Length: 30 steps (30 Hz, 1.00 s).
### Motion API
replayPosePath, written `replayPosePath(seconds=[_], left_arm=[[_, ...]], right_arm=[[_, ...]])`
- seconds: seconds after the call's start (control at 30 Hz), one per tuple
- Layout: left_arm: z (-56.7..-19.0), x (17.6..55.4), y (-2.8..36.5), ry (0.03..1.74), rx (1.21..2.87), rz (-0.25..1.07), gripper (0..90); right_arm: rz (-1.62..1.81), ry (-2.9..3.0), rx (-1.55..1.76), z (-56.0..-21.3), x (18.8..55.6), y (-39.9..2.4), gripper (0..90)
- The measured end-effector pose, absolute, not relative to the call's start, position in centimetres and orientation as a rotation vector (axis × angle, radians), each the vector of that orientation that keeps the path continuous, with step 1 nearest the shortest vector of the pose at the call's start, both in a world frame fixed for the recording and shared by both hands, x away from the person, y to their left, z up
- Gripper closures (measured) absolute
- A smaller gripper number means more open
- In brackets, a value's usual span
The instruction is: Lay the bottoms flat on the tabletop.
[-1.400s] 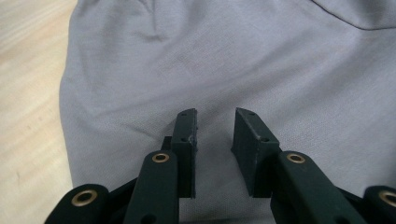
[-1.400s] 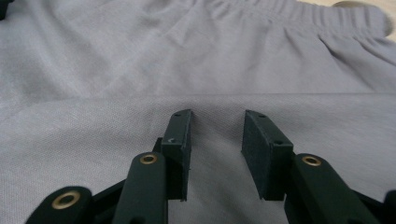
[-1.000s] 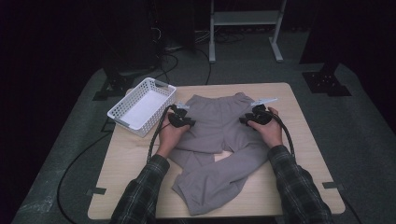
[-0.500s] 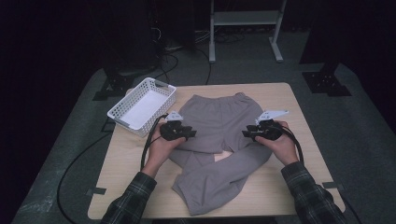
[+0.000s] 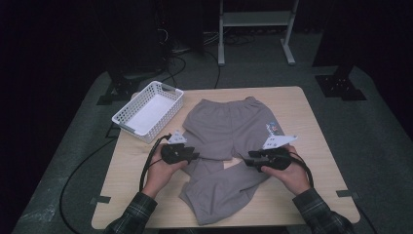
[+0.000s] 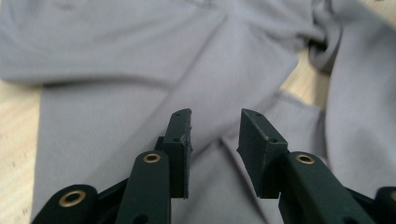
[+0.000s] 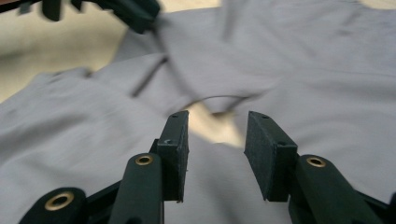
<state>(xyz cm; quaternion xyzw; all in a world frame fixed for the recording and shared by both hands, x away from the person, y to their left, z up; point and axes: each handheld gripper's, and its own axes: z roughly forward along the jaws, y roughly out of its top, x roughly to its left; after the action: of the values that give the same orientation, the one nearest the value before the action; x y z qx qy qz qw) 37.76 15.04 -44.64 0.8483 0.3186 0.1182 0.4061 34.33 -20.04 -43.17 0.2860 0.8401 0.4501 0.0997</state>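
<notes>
**A:** So the grey sweatpants [image 5: 229,141] are lying flat on the worktop [image 5: 302,112], waistband at the far end, legs bunched and crossed toward the person. The left gripper [image 5: 195,156] and right gripper [image 5: 247,161] now hover over the crotch and upper legs, jaws pointing at each other. Both sets are spread with nothing between them, cloth just beyond the tips.

**B:** Yeah, left gripper view has the leg fabric [image 6: 140,93] right ahead of the jaws, with a fold off to their right. If it's me, I'd straighten that crossed leg first: pinch one layer only at the hem edge, not the whole bunch, and pull it out slowly.

**A:** Agreed. Compared to a second ago, both hands came back from up by the waistband toward the near side. The left jaws have just been opening a touch, the right ones too, nothing caught in either. The white basket [image 5: 148,111] sits off to the left gripper's far side, untouched.
</notes>
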Motion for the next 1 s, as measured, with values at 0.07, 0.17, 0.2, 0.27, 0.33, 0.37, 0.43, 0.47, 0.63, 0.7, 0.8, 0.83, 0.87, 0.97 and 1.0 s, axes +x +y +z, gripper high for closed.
replayPosePath(seconds=[0.07,0.17,0.2,0.27,0.33,0.37,0.43,0.47,0.63,0.7,0.8,0.83,0.87,0.97,1.0], left_arm=[[-45.1,37.9,15.0,0.806,2.176,0.317,63.3],[-45.7,38.0,14.8,0.811,2.202,0.322,62.6],[-45.8,38.1,14.8,0.81,2.217,0.329,62.5],[-46.3,38.3,14.7,0.82,2.231,0.325,62.4],[-46.9,38.3,14.6,0.813,2.26,0.334,62.4],[-47.0,38.3,14.6,0.816,2.249,0.33,62.1],[-46.9,38.3,14.5,0.824,2.254,0.338,62.2],[-46.9,38.3,14.4,0.822,2.257,0.342,62.3],[-47.1,38.3,14.6,0.823,2.238,0.342,62.5],[-47.1,38.3,14.6,0.822,2.237,0.343,62.5],[-47.1,38.3,14.6,0.821,2.235,0.343,62.5],[-47.1,38.3,14.7,0.819,2.235,0.343,62.4],[-47.2,38.3,14.7,0.814,2.231,0.347,62.4],[-47.2,38.3,14.7,0.815,2.221,0.342,62.4],[-47.2,38.3,14.7,0.815,2.22,0.343,62.3]], right_arm=[[1.315,2.518,0.798,-43.4,33.4,-19.3,57.8],[1.303,2.563,0.75,-43.8,32.4,-18.1,57.7],[1.296,2.579,0.741,-44.0,32.2,-17.7,57.5],[1.284,2.603,0.709,-44.3,31.9,-16.8,57.1],[1.281,2.631,0.681,-44.6,31.6,-15.8,56.4],[1.285,2.638,0.665,-44.6,31.5,-15.3,56.2],[1.295,2.658,0.634,-44.7,31.3,-14.2,56.1],[1.298,2.666,0.619,-44.7,31.2,-13.7,56.1],[1.347,2.694,0.546,-44.4,30.7,-10.6,54.3],[1.362,2.707,0.517,-44.4,30.6,-8.7,52.1],[1.345,2.734,0.482,-44.8,30.5,-6.8,49.3],[1.319,2.746,0.452,-45.2,30.6,-5.9,47.8],[1.302,2.763,0.435,-45.5,30.6,-5.4,47.6],[1.249,2.817,0.392,-46.8,30.4,-3.9,55.0],[1.215,2.83,0.365,-47.2,30.2,-3.5,59.9]])
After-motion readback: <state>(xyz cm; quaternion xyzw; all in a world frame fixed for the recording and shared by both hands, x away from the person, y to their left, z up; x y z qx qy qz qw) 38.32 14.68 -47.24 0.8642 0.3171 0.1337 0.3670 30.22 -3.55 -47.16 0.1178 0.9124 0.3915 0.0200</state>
